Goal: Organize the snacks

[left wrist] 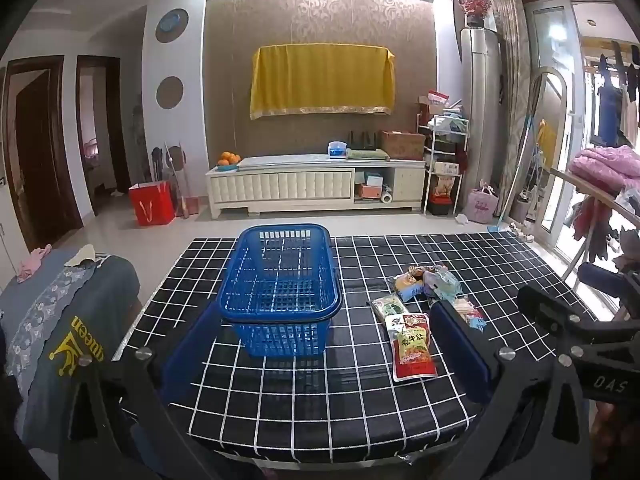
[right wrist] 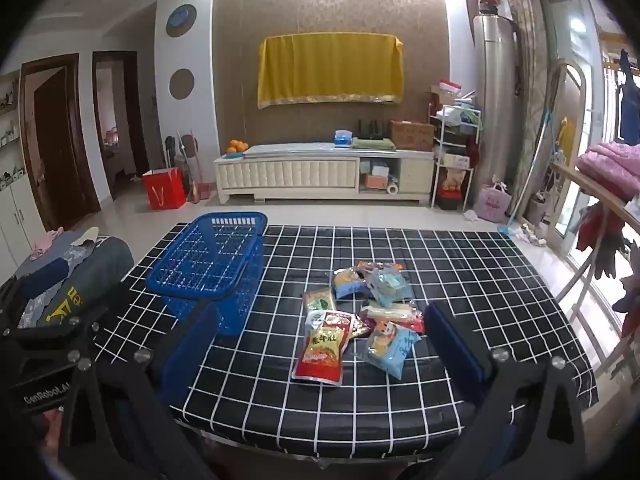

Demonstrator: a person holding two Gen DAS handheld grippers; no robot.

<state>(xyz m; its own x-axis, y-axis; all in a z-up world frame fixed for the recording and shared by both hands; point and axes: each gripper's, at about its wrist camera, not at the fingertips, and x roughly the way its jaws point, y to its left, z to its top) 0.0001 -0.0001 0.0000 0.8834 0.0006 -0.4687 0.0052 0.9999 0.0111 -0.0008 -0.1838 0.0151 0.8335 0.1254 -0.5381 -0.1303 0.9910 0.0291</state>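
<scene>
Your right claw (right wrist: 316, 344) hangs nearest, its 2 blue-padded fingers (right wrist: 452, 340) spread wide and holding nothing, low over the near edge of the bench (right wrist: 460, 264) with its black-and-white grid cloth. Between those fingers, at 12 o'clock and a little beyond the tips, lies the snack pile (right wrist: 368, 312), loose and overlapping, with the red pouch (right wrist: 322, 346) closest to you and a pale blue packet (right wrist: 390, 346) just beside it at 3 o'clock. That heap looks dumped for sorting, so you have a straight approach to the red pouch. Your left claw (left wrist: 320, 344) is likewise spread wide and empty, framing the blue basket (left wrist: 280, 280), which stands upright at its 12 o'clock with nothing visible inside. From the right claw the basket sits at about 10 o'clock, near the pile but apart from it, probably so each packet needs only a short carry across.
</scene>
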